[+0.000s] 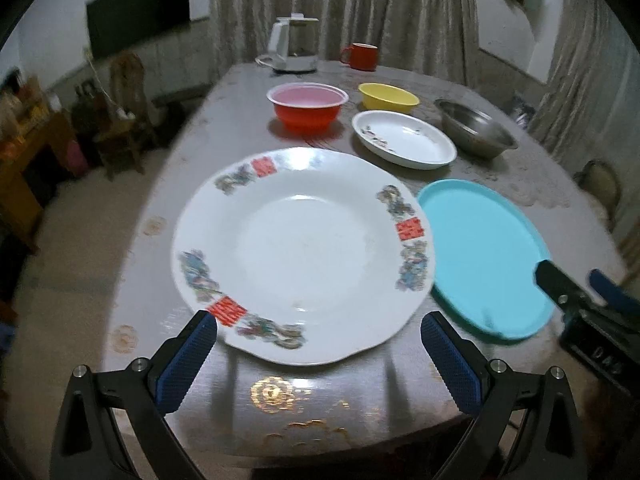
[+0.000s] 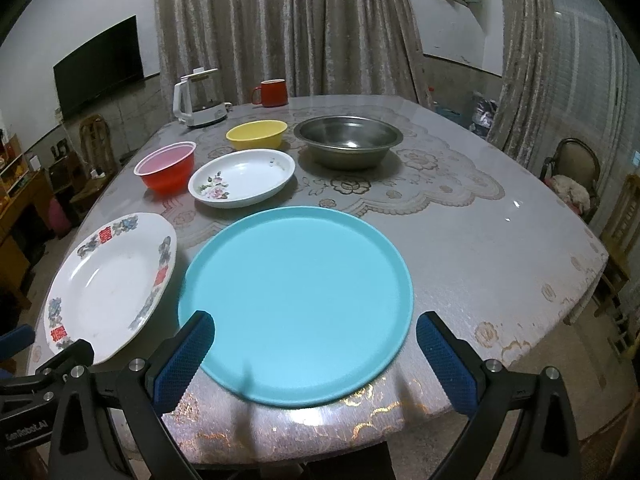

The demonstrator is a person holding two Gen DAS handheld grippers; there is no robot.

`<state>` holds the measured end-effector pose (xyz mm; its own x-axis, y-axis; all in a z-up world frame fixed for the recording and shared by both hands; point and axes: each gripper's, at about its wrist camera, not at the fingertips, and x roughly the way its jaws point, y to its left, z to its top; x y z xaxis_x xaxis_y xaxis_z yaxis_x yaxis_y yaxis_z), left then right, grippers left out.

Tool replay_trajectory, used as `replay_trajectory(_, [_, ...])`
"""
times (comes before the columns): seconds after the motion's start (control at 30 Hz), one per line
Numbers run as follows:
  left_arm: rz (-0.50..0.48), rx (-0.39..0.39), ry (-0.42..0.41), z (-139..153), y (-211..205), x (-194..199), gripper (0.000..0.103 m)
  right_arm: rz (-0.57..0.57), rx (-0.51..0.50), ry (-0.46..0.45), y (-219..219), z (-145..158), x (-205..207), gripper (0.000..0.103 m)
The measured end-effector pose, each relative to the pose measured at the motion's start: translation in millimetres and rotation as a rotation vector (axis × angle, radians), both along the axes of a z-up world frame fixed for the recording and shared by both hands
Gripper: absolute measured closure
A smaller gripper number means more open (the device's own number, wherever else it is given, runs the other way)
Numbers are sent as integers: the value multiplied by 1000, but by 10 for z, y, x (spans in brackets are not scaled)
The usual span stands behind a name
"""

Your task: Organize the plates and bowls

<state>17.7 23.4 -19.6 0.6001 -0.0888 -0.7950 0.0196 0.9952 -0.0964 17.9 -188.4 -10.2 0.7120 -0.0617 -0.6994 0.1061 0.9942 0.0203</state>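
Note:
A large white plate with red and blue rim decoration (image 1: 304, 252) (image 2: 112, 280) lies at the table's near left. A round turquoise plate (image 1: 484, 256) (image 2: 296, 300) lies to its right. My left gripper (image 1: 318, 354) is open and empty, its jaws spread just before the white plate's near rim. My right gripper (image 2: 316, 354) is open and empty, its jaws spread at the turquoise plate's near rim. Farther back stand a red bowl (image 1: 306, 108) (image 2: 166, 172), a yellow bowl (image 1: 388, 98) (image 2: 256, 134), a white oval flowered dish (image 1: 404, 144) (image 2: 242, 178) and a steel bowl (image 1: 476, 128) (image 2: 348, 140).
A white kettle (image 1: 294, 46) (image 2: 198, 98) and a red mug (image 1: 360, 56) (image 2: 272, 94) stand at the table's far edge. Chairs stand left (image 1: 124, 112) and right (image 2: 572, 176) of the table. The rounded table edge (image 2: 304, 428) runs just below both grippers.

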Motion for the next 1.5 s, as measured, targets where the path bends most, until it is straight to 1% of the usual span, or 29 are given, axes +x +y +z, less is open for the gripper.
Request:
replay_trajectory(0.03, [-6, -50, 8, -12, 55, 16, 0, 18, 3, -7, 11, 7, 9, 0])
replay_trajectory(0.13, [-16, -166, 16, -18, 174, 48, 0, 75, -3, -42, 69, 36, 26, 0])
replay_trajectory(0.2, [-5, -226, 17, -15, 270, 70, 0, 131, -12, -83, 129, 71, 33, 0])
replay_trajectory(0.27, [11, -269, 17, -4, 363, 107, 0, 205, 16, -119, 173, 81, 54, 0])
replay_trajectory(0.43, [62, -342, 6, -15, 601, 163, 0, 274, 26, -106, 263, 31, 167, 0])
replay_trajectory(0.53, [108, -362, -11, -21, 743, 165, 0, 314, 35, -82, 320, -7, 292, 0])
replay_trajectory(0.63, [143, -389, -46, -31, 892, 139, 0, 342, 32, -87, 397, -20, 409, 1])
replay_trajectory(0.7, [156, -399, -65, -49, 965, 142, 0, 362, 39, -93, 437, -17, 455, 6])
replay_trajectory(0.8, [163, -407, -70, -88, 1054, 177, 1, 401, 55, -68, 505, -43, 609, 10])
replay_trajectory(0.9, [151, -425, -82, -139, 1106, 212, 3, 448, 111, -31, 556, -94, 767, 18])
replay_trajectory(0.93, [151, -429, -84, -149, 1117, 208, 5, 476, 147, -24, 570, -116, 825, 19])
replay_trajectory(1.0, [142, -447, -84, -188, 1138, 229, 5, 509, 211, 13, 607, -165, 955, 23])
replay_trajectory(1.07, [133, -471, -90, -211, 1146, 231, 5, 535, 258, 34, 654, -207, 1053, 24])
replay_trajectory(1.1, [128, -478, -92, -208, 1137, 229, 5, 540, 265, 40, 676, -223, 1081, 25])
replay_trajectory(1.13, [120, -483, -95, -215, 1134, 239, 5, 554, 270, 46, 718, -247, 1127, 27])
replay_trajectory(1.2, [112, -479, -104, -219, 1124, 250, 5, 569, 247, 48, 807, -272, 1187, 37])
replay_trajectory(1.23, [102, -481, -113, -216, 1119, 247, 6, 577, 241, 49, 837, -286, 1213, 39])
replay_trajectory(1.3, [73, -469, -128, -204, 1087, 254, 6, 591, 242, 72, 887, -322, 1268, 47])
replay_trajectory(1.33, [62, -469, -132, -199, 1072, 259, 8, 598, 256, 89, 915, -354, 1303, 48])
replay_trajectory(1.4, [53, -463, -137, -206, 1069, 256, 9, 592, 263, 108, 922, -394, 1343, 52])
replay_trajectory(1.47, [49, -451, -122, -240, 1066, 269, 16, 591, 270, 123, 926, -426, 1390, 53])
replay_trajectory(1.5, [46, -454, -112, -267, 1072, 283, 22, 595, 272, 132, 932, -445, 1407, 54])
